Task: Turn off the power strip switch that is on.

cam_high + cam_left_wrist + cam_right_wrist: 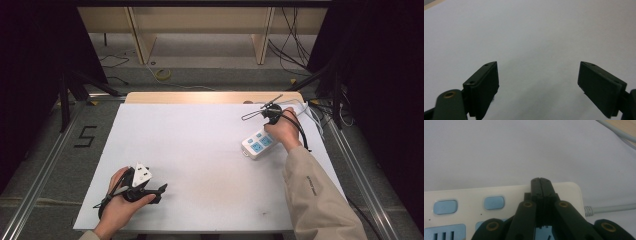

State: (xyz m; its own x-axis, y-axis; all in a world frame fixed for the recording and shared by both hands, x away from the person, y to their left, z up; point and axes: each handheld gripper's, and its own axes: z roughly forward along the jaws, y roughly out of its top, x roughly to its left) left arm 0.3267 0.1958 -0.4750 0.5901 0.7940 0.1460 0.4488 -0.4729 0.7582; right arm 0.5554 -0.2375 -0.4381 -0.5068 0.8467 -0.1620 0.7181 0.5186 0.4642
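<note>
A white power strip [257, 144] with blue sockets lies at the right of the white table [200, 150]. Its pale cable [611, 207] leaves from the end. The person's right hand [282, 129] holds my right gripper [541, 182] just over the strip [474, 195]. The black jaws are pressed together with nothing between them, their tips above the strip's cable end. At the near left, my left gripper [159, 192] rests in the person's left hand low over the bare tabletop. In the left gripper view it [539, 82] stands wide open and empty.
A wooden table edge [215, 96] shows behind the white sheet. White cables [306, 107] run off the back right corner. Metal rails [350, 155] flank the table, and dark curtains hang at both sides. A "5" mark [85, 136] is on the floor at left.
</note>
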